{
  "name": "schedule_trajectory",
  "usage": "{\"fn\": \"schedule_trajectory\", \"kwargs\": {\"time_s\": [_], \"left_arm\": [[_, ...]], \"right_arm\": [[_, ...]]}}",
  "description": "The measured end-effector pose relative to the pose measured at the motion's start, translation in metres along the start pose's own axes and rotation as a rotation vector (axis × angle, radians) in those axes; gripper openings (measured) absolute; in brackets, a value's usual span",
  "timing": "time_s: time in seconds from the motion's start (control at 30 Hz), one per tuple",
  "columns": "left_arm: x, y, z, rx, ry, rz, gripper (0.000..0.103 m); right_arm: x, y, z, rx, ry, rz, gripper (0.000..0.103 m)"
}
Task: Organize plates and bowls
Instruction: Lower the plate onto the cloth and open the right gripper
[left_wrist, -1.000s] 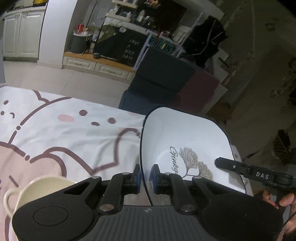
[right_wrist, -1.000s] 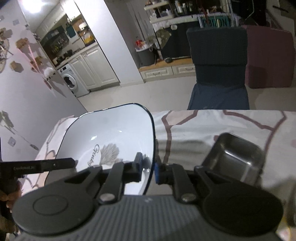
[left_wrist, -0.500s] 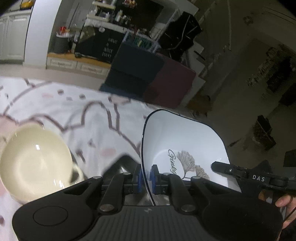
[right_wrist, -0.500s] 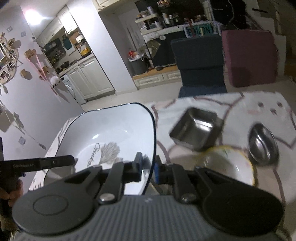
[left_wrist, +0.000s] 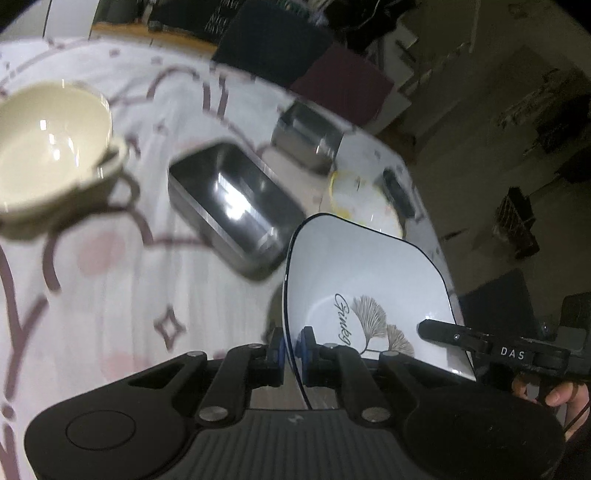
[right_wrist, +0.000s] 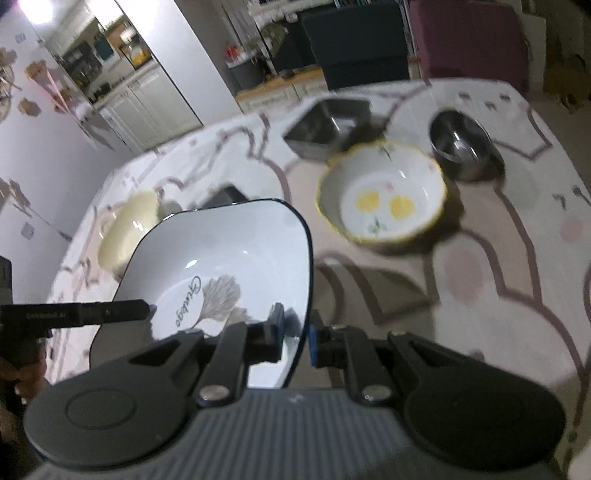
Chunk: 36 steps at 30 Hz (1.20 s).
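Both grippers hold one white square plate with a dark rim and a leaf print (left_wrist: 365, 280) (right_wrist: 221, 266), lifted above the table. My left gripper (left_wrist: 291, 347) is shut on its left rim. My right gripper (right_wrist: 297, 334) is shut on its right rim. On the patterned tablecloth lie a cream cup-shaped bowl (left_wrist: 48, 144) (right_wrist: 125, 229), a floral bowl with yellow rim (right_wrist: 384, 195) (left_wrist: 362, 199), a rectangular steel tray (left_wrist: 232, 203), a square steel container (right_wrist: 328, 125) (left_wrist: 306, 136) and a round steel bowl (right_wrist: 461, 140).
The table's right edge (left_wrist: 424, 206) drops off to a dark floor. A dark blue chair (right_wrist: 354, 40) and a maroon seat (right_wrist: 465, 40) stand beyond the far edge. Kitchen cabinets (right_wrist: 140, 107) are at the back left.
Both grippers have risen and tilted down with the plate between them, so the table and its bowls and steel containers now show below. The grip on the plate is unchanged.
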<state>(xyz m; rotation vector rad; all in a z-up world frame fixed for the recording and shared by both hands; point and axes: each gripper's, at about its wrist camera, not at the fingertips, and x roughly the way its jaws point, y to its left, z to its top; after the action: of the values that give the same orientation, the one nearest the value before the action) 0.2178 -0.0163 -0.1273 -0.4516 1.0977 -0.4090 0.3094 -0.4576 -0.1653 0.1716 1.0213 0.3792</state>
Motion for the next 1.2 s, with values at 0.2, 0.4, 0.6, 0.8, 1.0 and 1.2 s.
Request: {"fn": "schedule_trajectory", "kwargs": {"time_s": [0.2, 0.4, 0.6, 0.8, 1.0, 1.2], "left_arm": [[0.028, 0.01, -0.012, -0.037, 0.107, 0.033, 0.009], [0.049, 0.017, -0.012, -0.082, 0.162, 0.056, 0.01], [0.06, 0.018, -0.006, -0.102, 0.169, 0.072, 0.01], [0.064, 0.018, -0.001, -0.111, 0.162, 0.082, 0.01], [0.065, 0.019, 0.001, -0.119, 0.163, 0.085, 0.011], [0.067, 0.018, 0.0, -0.112, 0.174, 0.095, 0.012]], "right_arm": [[0.02, -0.016, -0.03, 0.059, 0.122, -0.026, 0.017], [0.045, -0.027, -0.04, 0.082, 0.208, -0.06, 0.019], [0.061, -0.033, -0.033, 0.093, 0.233, -0.086, 0.019], [0.067, -0.037, -0.022, 0.112, 0.227, -0.099, 0.02], [0.07, -0.039, -0.019, 0.127, 0.226, -0.105, 0.02], [0.072, -0.035, -0.018, 0.116, 0.229, -0.113, 0.021]]}}
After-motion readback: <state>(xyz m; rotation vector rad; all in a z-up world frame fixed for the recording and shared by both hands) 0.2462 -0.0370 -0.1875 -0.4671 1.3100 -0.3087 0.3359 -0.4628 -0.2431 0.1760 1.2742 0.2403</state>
